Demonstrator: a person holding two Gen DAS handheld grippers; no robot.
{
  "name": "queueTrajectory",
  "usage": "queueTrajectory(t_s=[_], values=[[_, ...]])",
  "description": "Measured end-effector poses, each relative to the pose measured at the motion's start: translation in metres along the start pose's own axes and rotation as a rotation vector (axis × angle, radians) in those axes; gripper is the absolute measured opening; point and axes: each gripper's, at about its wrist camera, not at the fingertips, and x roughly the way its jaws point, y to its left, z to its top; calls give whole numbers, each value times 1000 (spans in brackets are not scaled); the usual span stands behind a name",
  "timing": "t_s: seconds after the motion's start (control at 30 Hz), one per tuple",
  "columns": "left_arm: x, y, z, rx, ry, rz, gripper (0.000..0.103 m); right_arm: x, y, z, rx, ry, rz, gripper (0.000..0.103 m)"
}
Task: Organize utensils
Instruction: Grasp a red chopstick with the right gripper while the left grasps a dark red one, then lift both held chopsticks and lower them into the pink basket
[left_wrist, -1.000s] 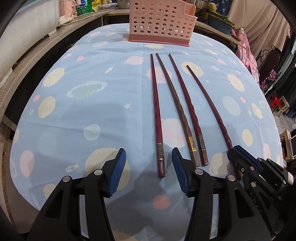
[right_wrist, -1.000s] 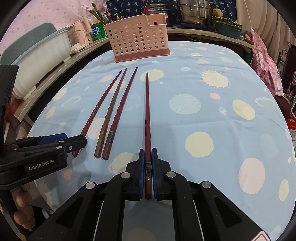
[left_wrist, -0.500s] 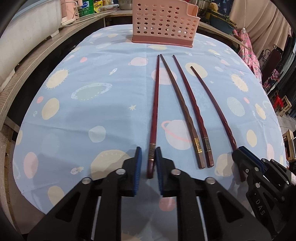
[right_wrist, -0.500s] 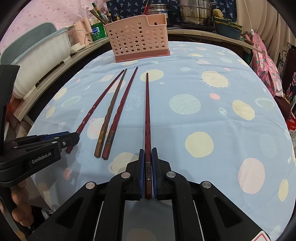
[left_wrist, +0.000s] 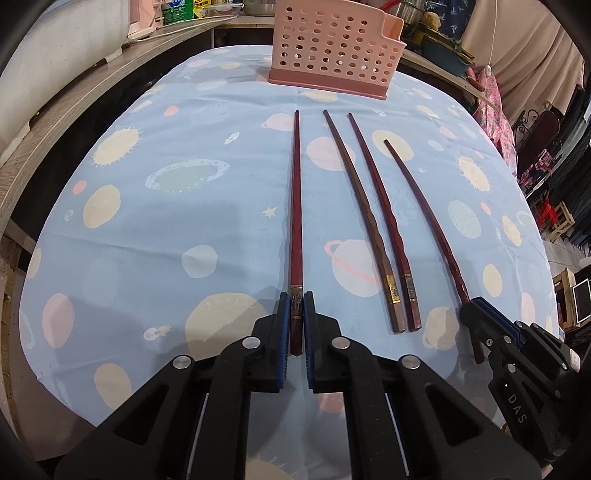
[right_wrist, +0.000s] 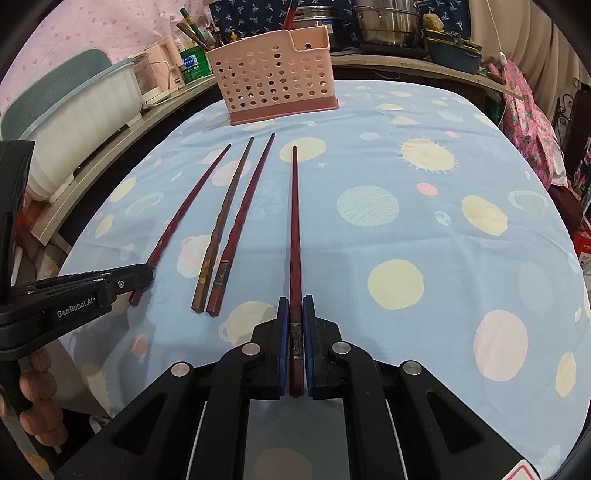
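- The left gripper (left_wrist: 295, 314) has just been closing; its blue fingers (left_wrist: 283, 332) now pinch the thick butt end of the leftmost chopstick (left_wrist: 296, 206), pressing either side of its metal band.
- The right gripper (right_wrist: 293, 321) is clamped tight on the butt end of the rightmost chopstick (right_wrist: 294, 221).
- Both held sticks run lengthwise away from the fingers, thin tips aimed at the pink perforated basket (right_wrist: 273, 77) at the far end of the table (right_wrist: 424, 229).
- Between them lie two more chopsticks (left_wrist: 384, 229) side by side, nearly touching at their banded butts, tips also toward the basket.
- In the left view, the right gripper's body covers most of its stick's butt; whether the held ends are clear of the planet-print cloth is hard to judge.
- The basket's inside is hidden from here.
- The cloth to the right of the sticks is open; the table's near and left edges are close to the left gripper.
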Motion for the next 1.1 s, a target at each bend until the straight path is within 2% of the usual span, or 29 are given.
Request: queueTrajectory(t_s=[0.3, 0.63, 1.1], values=[[-34, 13, 9, -53, -61, -35, 7, -24, -6, 14, 28, -59, 15, 7], [-78, 21, 30, -92, -160, -70, 7, -63, -19, 50, 66, -178, 21, 7], [-133, 26, 92, -106, -339, -69, 7, -111, -36, 121, 104, -375, 33, 7]])
